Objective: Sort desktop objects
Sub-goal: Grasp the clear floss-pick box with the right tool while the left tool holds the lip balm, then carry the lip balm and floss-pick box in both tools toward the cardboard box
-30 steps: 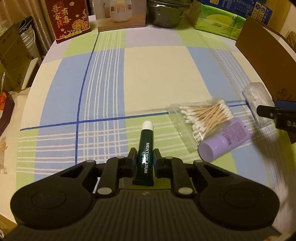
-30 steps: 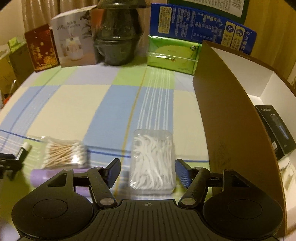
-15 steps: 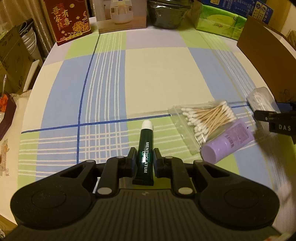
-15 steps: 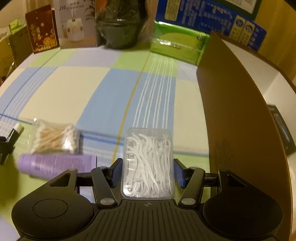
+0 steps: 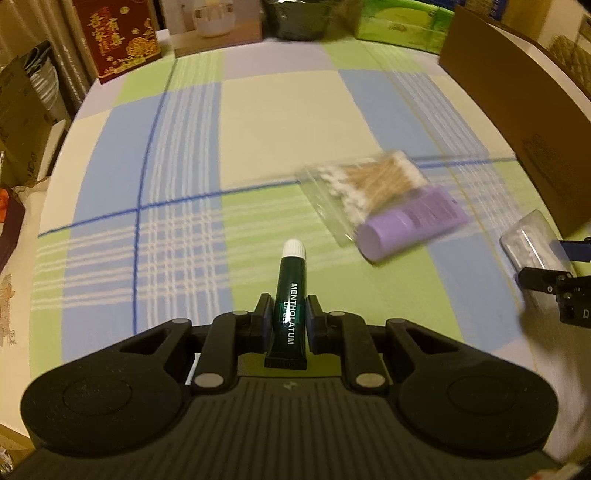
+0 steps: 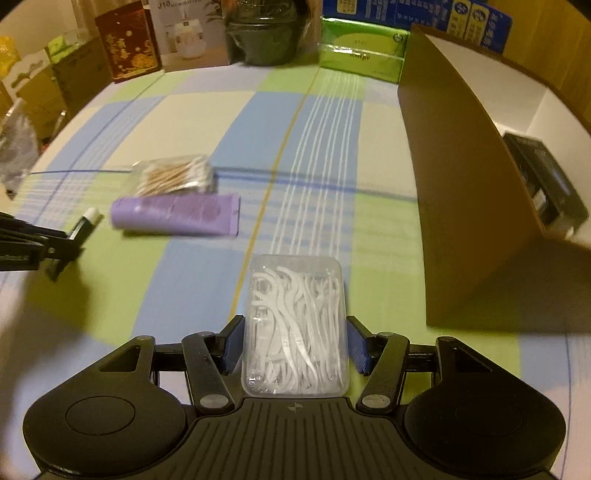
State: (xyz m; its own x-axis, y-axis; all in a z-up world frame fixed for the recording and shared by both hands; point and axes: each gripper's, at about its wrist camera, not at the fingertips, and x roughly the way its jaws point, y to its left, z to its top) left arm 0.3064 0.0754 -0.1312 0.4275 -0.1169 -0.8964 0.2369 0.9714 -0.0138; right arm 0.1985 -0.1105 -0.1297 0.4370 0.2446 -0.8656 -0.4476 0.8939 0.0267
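My left gripper [image 5: 287, 317] is shut on a dark green Mentholatum lip balm tube [image 5: 290, 295] with a white cap, held above the checked tablecloth. My right gripper [image 6: 294, 341] is shut on a clear box of white floss picks [image 6: 295, 325], lifted off the table; this box also shows at the right edge of the left wrist view [image 5: 532, 243]. A bag of cotton swabs [image 5: 369, 181] and a purple tube [image 5: 410, 221] lie side by side mid-table, and both show in the right wrist view, the swabs [image 6: 173, 175] behind the tube [image 6: 177, 216].
A brown cardboard box [image 6: 461, 166] with white inside stands at the right and holds a black box [image 6: 543, 177]. At the table's far edge stand a red box [image 5: 114, 33], a humidifier box [image 6: 184, 33], a dark pot [image 6: 266, 37] and green tissue packs [image 6: 362, 55].
My right gripper closed on the floss pick box and lifted it. My left gripper, still holding the lip balm, rose and shifted; the swabs and purple tube stayed in place.
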